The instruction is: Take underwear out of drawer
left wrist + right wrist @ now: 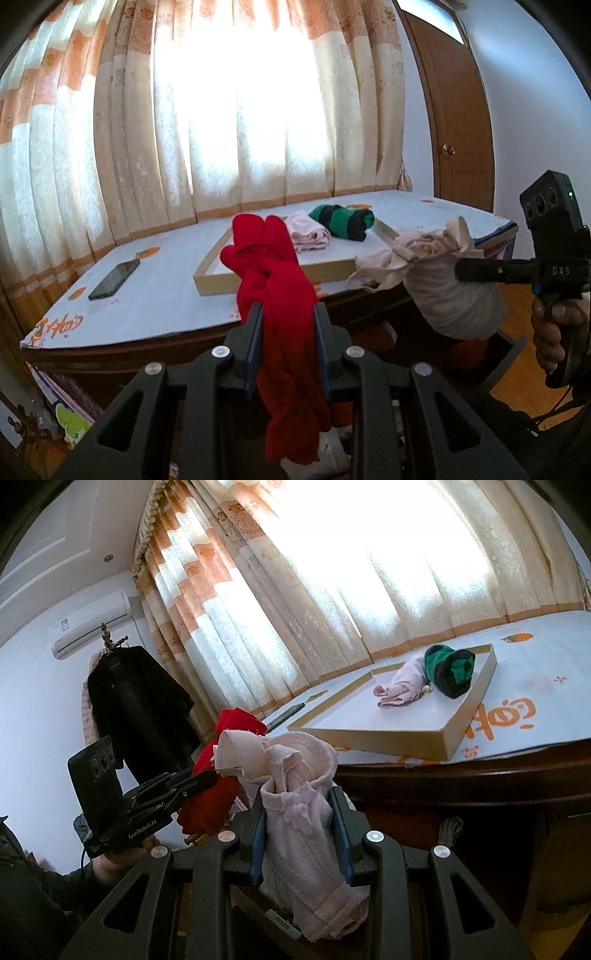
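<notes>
Left wrist view: our left gripper (288, 317) clamps red underwear (273, 273), the right gripper (301, 805) pinches a pink bra (295, 775); we should carry both level over the cardboard tray (258, 275) before releasing.

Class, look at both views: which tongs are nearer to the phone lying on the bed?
Left. The left tongs, shut on red underwear, sit beside the phone; the right tongs, gripping a pink bra, are further away.

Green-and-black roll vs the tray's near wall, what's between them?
Left wrist view: only the folded pink garment and bare tray floor separate the green-and-black roll from the tray wall.
</notes>
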`<state>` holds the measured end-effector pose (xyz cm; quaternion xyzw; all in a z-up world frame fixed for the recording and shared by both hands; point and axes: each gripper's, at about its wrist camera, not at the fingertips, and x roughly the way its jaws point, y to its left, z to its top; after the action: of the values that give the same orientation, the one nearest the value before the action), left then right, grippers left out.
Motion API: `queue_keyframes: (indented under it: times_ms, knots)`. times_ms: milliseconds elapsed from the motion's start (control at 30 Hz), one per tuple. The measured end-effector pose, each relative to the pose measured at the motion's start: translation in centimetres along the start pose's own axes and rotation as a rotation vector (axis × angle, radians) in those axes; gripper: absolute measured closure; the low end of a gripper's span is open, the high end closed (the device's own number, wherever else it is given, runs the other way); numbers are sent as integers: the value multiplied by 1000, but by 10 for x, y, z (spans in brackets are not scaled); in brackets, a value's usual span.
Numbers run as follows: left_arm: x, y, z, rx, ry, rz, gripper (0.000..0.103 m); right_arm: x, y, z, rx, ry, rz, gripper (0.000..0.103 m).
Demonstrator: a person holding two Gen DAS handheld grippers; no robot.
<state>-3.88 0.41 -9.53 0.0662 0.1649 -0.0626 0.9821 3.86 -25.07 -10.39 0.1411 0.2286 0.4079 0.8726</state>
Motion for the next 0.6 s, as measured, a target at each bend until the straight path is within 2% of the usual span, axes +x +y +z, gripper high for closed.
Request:
queue_keyframes:
  times_ms: [333, 600]
  knots:
    - [-5, -8, 7, 34, -56, 3, 80, -1, 3, 7, 3, -34, 14, 69]
    - [-3, -7, 15, 46, -72, 5, 80, 1, 8, 15, -17, -45, 8, 69]
